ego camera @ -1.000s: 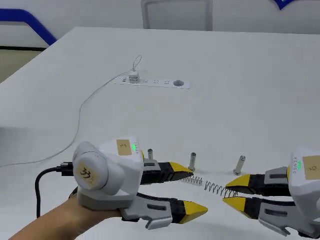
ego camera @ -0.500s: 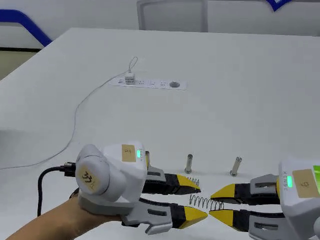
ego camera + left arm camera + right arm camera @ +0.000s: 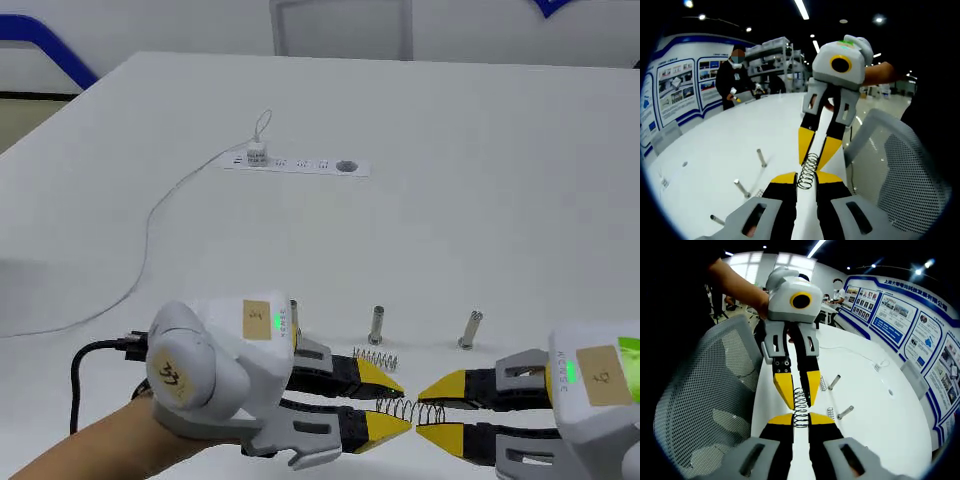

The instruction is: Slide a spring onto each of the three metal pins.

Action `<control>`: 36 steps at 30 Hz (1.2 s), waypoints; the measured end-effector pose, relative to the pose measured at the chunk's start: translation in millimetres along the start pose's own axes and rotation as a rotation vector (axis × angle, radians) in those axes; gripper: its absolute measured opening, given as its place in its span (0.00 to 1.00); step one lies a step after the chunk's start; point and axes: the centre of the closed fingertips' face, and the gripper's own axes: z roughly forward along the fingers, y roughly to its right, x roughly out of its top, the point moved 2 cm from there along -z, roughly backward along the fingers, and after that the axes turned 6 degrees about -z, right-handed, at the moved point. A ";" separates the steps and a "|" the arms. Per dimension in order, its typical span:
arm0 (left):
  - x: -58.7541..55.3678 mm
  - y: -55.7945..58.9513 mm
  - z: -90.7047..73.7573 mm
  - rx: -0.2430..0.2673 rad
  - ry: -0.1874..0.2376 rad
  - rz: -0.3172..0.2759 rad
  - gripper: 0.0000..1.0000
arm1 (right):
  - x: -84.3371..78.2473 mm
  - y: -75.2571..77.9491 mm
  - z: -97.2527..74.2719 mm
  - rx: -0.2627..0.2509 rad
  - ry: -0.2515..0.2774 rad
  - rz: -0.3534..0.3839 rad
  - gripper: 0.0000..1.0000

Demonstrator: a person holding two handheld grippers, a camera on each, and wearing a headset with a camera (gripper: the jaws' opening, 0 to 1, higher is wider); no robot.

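White table [image 3: 480,200] takes up most of the room here, with a power strip [image 3: 295,164] far back on it. Three metal pins stand in a row near the person: the left pin [image 3: 294,311], half hidden behind the left gripper [image 3: 395,402], the middle pin [image 3: 377,324] and the right pin [image 3: 469,330]. None has a spring on it yet.

A second ago the left gripper's jaws were wide open. Now they have closed in narrow on one end of the spring [image 3: 408,408]. The right gripper [image 3: 430,412] pinches the other end, and the two sets of tips sit almost nose to nose. So the spring hangs in the air between the two tools, just in front of the pins.

Another spring [image 3: 375,358] lies flat on the table, just in front of the middle pin.

I think the person is getting a better hold, so one end can be turned down over a pin.
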 end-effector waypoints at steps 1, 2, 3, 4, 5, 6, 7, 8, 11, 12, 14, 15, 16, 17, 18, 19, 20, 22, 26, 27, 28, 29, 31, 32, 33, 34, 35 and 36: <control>-0.1 0.1 0.8 0.000 -0.003 0.014 0.12 | -0.6 0.1 -0.2 -0.003 -0.004 -0.009 0.11; -0.3 0.8 1.2 -0.004 -0.007 0.024 0.12 | -0.8 -0.4 -0.2 -0.002 -0.007 -0.013 0.11; -0.5 2.0 1.8 -0.011 -0.012 0.028 0.12 | -1.2 -1.2 -0.3 0.001 -0.010 -0.016 0.11; -0.5 2.4 2.0 -0.014 -0.013 0.032 0.11 | -1.5 -1.7 -0.4 0.002 -0.012 -0.020 0.11; -0.6 2.6 2.0 -0.016 -0.015 0.036 0.11 | -1.7 -2.1 -0.6 0.001 -0.012 -0.022 0.11; -0.7 3.6 1.9 -0.023 -0.017 0.042 0.11 | -1.6 -2.9 -0.7 0.005 -0.010 -0.018 0.11; -0.9 4.4 1.7 -0.026 -0.018 0.046 0.11 | -1.7 -3.9 -0.9 0.009 -0.007 -0.006 0.11; -0.6 4.8 1.2 -0.026 -0.018 0.047 0.11 | -1.4 -3.5 -1.2 0.006 -0.002 0.001 0.11; 0.8 5.4 -1.9 -0.028 -0.012 0.048 0.10 | 1.1 -3.2 -2.0 -0.001 0.015 0.010 0.12; 1.7 5.8 -3.0 -0.031 -0.006 0.041 0.10 | 2.0 -2.8 -2.4 -0.004 0.019 0.010 0.12; 3.1 8.3 -4.9 -0.048 0.002 0.020 0.10 | 4.3 -0.3 -2.8 -0.018 0.030 0.012 0.13; 3.5 7.1 -5.5 -0.039 0.007 0.023 0.09 | 4.3 0.5 -3.4 -0.021 0.030 0.005 0.14; 4.4 6.6 -7.0 -0.039 0.014 0.014 0.09 | 6.2 1.0 -3.9 -0.023 0.046 0.015 0.14; 5.1 6.5 -7.8 -0.040 0.019 0.011 0.09 | 7.7 1.5 -4.6 -0.025 0.060 0.030 0.14; 5.7 6.1 -8.9 -0.037 0.024 0.012 0.09 | 9.5 3.4 -5.7 -0.035 0.078 0.053 0.14; 6.1 5.6 -9.4 -0.035 0.024 0.014 0.09 | 9.5 4.1 -6.5 -0.036 0.082 0.061 0.15; 6.3 5.1 -10.0 -0.033 0.023 0.018 0.09 | 9.0 4.6 -7.0 -0.036 0.083 0.062 0.15; 6.6 3.0 -11.7 -0.025 0.021 0.026 0.09 | 7.6 3.5 -7.1 -0.028 0.081 0.065 0.17; 7.9 2.3 -14.7 -0.027 0.023 0.036 0.09 | 4.5 2.3 -7.4 -0.024 0.079 0.075 0.19; 8.5 2.8 -15.2 -0.030 0.025 0.041 0.09 | 4.2 2.0 -7.4 -0.022 0.081 0.082 0.18; 9.7 3.5 -16.0 -0.035 0.028 0.048 0.09 | 4.4 1.7 -7.1 -0.020 0.087 0.088 0.18; 10.5 4.5 -16.4 -0.042 0.032 0.051 0.09 | 4.6 1.6 -6.9 -0.019 0.092 0.095 0.18; 13.6 8.2 -18.0 -0.070 0.047 0.046 0.09 | 8.1 1.0 -7.0 -0.009 0.127 0.135 0.16; 14.7 8.9 -18.7 -0.075 0.052 0.048 0.09 | 12.3 1.5 -7.2 -0.011 0.162 0.164 0.15; 15.8 9.6 -19.7 -0.081 0.054 0.053 0.09 | 13.5 2.8 -8.7 -0.006 0.187 0.215 0.13; 16.4 10.1 -20.2 -0.084 0.056 0.053 0.09 | 12.2 4.9 -10.1 -0.008 0.191 0.239 0.12; 18.5 8.9 -21.0 -0.082 0.064 0.049 0.09 | 14.0 5.5 -11.4 -0.004 0.215 0.262 0.12; 19.8 8.6 -21.4 -0.083 0.069 0.047 0.09 | 14.2 6.1 -12.5 -0.002 0.221 0.272 0.12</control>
